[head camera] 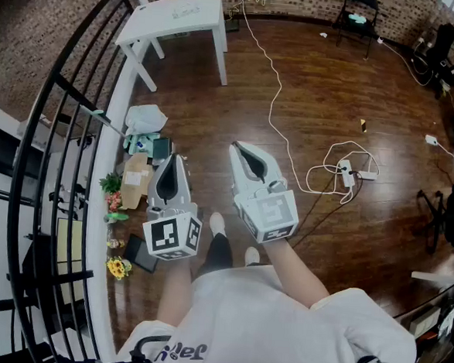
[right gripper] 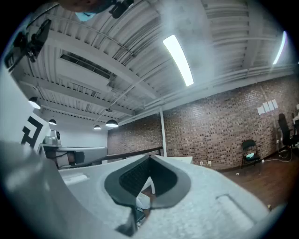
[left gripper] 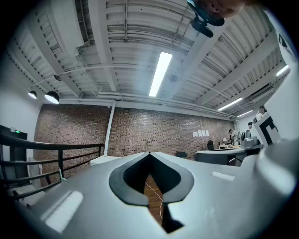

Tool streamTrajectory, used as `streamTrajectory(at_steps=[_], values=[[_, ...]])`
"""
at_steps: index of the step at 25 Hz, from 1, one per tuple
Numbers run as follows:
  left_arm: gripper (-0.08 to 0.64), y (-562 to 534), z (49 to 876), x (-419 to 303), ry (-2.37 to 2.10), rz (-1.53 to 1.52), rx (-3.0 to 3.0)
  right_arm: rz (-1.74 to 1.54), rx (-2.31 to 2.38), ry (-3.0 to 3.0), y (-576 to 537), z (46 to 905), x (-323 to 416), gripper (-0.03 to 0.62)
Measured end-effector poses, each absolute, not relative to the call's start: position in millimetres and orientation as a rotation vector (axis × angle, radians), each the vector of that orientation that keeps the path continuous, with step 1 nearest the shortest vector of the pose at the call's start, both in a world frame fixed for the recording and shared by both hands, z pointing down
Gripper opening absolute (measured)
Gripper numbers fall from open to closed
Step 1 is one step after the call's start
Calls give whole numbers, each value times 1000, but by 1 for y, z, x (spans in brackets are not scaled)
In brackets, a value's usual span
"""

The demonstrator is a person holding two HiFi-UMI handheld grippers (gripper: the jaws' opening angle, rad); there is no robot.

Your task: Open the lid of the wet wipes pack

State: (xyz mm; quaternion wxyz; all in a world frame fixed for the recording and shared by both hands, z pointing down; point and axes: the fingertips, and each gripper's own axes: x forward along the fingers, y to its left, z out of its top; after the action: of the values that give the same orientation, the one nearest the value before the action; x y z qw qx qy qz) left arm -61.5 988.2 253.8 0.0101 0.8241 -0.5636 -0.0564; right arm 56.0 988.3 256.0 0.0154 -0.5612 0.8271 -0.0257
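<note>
I hold both grippers level at waist height above a dark wooden floor. In the head view my left gripper (head camera: 172,159) and my right gripper (head camera: 237,146) point away from me, side by side and apart. In the left gripper view the left gripper (left gripper: 149,153) has its tips together with nothing between them. In the right gripper view the right gripper (right gripper: 150,156) is shut and empty too. I cannot make out a wet wipes pack. A small teal packet (head camera: 142,143) lies in a pile by the railing, too small to identify.
A black railing (head camera: 68,127) runs along the left. Beside it lie a white bag (head camera: 146,119), a cardboard box (head camera: 136,180) and flowers (head camera: 116,268). A white table (head camera: 177,14) stands far ahead. A white cable (head camera: 277,103) leads to a power strip (head camera: 345,173).
</note>
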Motion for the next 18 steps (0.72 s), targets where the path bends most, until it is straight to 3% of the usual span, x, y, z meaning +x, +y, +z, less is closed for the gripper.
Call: streamTrajectory(at_steps=[18], values=[[15,791,210,-172,-1833,-258,2594,-7,-1677,2592,788,241,-57,-12]])
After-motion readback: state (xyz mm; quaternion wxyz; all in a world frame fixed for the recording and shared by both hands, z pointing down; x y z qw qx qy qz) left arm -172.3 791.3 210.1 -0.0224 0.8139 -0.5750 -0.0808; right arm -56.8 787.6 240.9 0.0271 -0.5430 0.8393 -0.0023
